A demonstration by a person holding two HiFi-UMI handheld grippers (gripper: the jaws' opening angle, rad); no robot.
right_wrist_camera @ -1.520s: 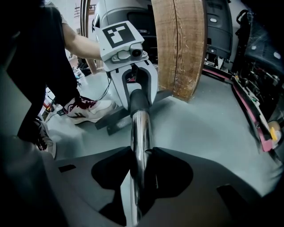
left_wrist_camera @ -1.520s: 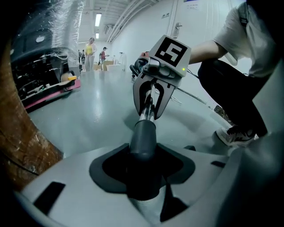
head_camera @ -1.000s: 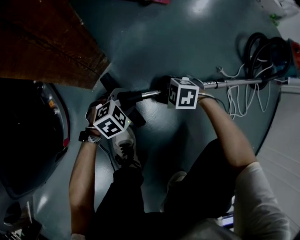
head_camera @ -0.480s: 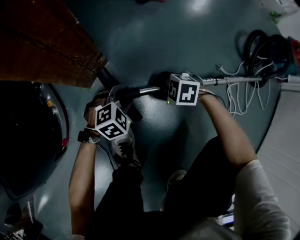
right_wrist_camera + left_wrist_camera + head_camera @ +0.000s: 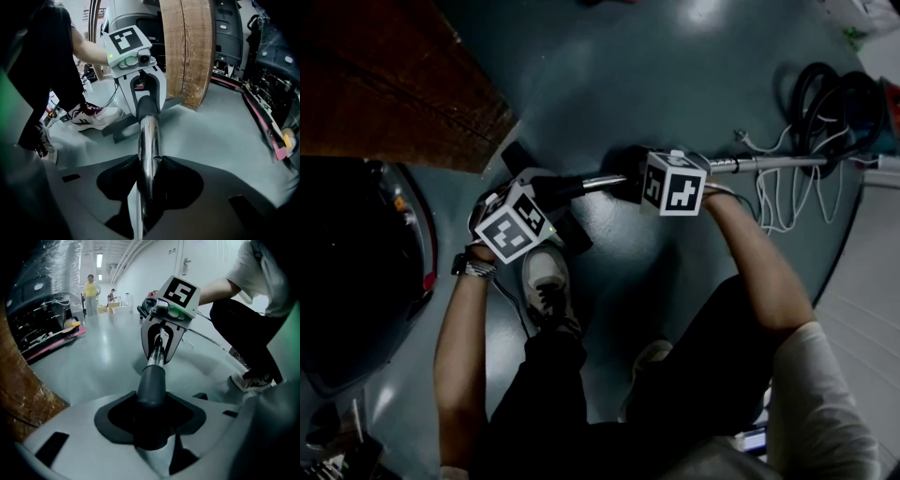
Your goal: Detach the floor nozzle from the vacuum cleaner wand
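Note:
The vacuum's chrome wand (image 5: 769, 164) lies low over the grey floor and runs left into the dark grey neck (image 5: 151, 385) of the black floor nozzle (image 5: 565, 228). My left gripper (image 5: 539, 194) is shut on that neck, which sits in the notch between the jaws (image 5: 150, 427). My right gripper (image 5: 630, 185) is shut on the chrome wand (image 5: 149, 140) a short way along; its tube runs straight through the jaw notch (image 5: 147, 187). The two grippers face each other along the tube. The nozzle's flat foot (image 5: 123, 127) rests on the floor by a shoe.
A brown wooden slab (image 5: 384, 84) stands at upper left, close behind the nozzle. A dark machine (image 5: 356, 272) fills the left edge. Coiled black hose (image 5: 834, 98) and white cables (image 5: 778, 202) lie at right. The person's shoe (image 5: 546, 286) is beside the nozzle. People (image 5: 91, 294) stand far off.
The left gripper has rolled a little on the nozzle neck, so its marker cube shows a different face. The right gripper and wand stay where they were.

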